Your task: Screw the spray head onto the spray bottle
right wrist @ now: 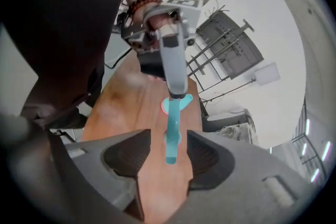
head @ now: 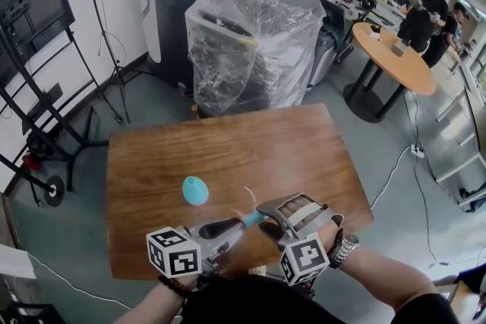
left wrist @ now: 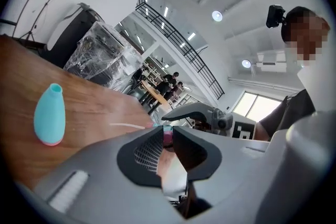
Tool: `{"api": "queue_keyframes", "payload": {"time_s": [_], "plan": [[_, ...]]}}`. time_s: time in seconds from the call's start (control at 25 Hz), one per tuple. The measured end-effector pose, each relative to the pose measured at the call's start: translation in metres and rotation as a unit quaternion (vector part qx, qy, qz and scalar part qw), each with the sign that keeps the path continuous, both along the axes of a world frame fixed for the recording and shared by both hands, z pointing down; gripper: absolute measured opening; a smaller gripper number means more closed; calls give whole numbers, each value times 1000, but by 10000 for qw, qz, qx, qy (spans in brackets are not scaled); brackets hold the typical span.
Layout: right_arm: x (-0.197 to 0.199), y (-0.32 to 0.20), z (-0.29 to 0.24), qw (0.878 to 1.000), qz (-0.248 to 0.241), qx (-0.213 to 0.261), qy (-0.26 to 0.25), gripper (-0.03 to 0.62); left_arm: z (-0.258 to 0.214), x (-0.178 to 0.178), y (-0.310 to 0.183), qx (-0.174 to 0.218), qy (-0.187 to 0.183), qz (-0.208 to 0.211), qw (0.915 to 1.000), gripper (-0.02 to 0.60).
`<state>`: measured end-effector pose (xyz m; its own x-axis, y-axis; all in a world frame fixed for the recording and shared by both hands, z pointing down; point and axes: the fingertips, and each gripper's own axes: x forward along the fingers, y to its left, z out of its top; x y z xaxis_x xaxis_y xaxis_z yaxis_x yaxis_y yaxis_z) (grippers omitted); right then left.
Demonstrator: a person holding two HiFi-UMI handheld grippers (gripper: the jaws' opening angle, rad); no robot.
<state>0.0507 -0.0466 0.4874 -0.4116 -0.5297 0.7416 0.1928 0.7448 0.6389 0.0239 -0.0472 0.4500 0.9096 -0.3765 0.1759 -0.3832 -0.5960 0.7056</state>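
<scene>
A teal spray bottle (head: 195, 190) with a pink base lies on its side on the wooden table (head: 228, 148); it shows too in the left gripper view (left wrist: 50, 114). My left gripper (head: 241, 223) (left wrist: 167, 136) is shut on the teal spray head (head: 254, 218) and holds it above the table's near edge. A thin white dip tube (head: 248, 196) sticks out from the head. In the right gripper view the spray head (right wrist: 172, 134) hangs between the jaws of my right gripper (right wrist: 169, 147), which stand open with a gap on each side. In the head view the right gripper (head: 267, 216) faces the left one.
Beyond the table stand a plastic-wrapped machine (head: 250, 42) and a dark bin (head: 171, 4). A light stand (head: 106, 49) and a screen rack (head: 38, 87) are at the left. People sit at a round table (head: 395, 57) at the far right. A cable (head: 395, 171) runs over the floor.
</scene>
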Motion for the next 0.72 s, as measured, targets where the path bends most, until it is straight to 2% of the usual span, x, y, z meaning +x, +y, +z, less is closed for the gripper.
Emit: {"api": "queue_keyframes", "payload": {"time_s": [0.12, 0.24, 0.32, 0.36, 0.64, 0.72], "plan": [[-2, -10, 13, 9971, -103, 489, 566, 202, -2, 6, -2, -24, -58, -6, 10000, 74], [-8, -21, 12, 9939, -102, 826, 727, 188, -3, 10, -2, 6, -160, 21, 9999, 73], [-9, -24, 13, 9925, -83, 910, 806, 151, -4, 11, -3, 27, -221, 29, 9997, 74], [-9, -25, 13, 9921, -66, 934, 840, 126, -5, 12, -3, 32, -246, 29, 9997, 74], [-5, -28, 18, 9938, 95, 701, 854, 120, -9, 12, -6, 193, -281, 81, 9994, 75], [-3, -28, 18, 9961, 159, 517, 693, 120, -12, 11, -7, 322, -290, 109, 9990, 83]]}}
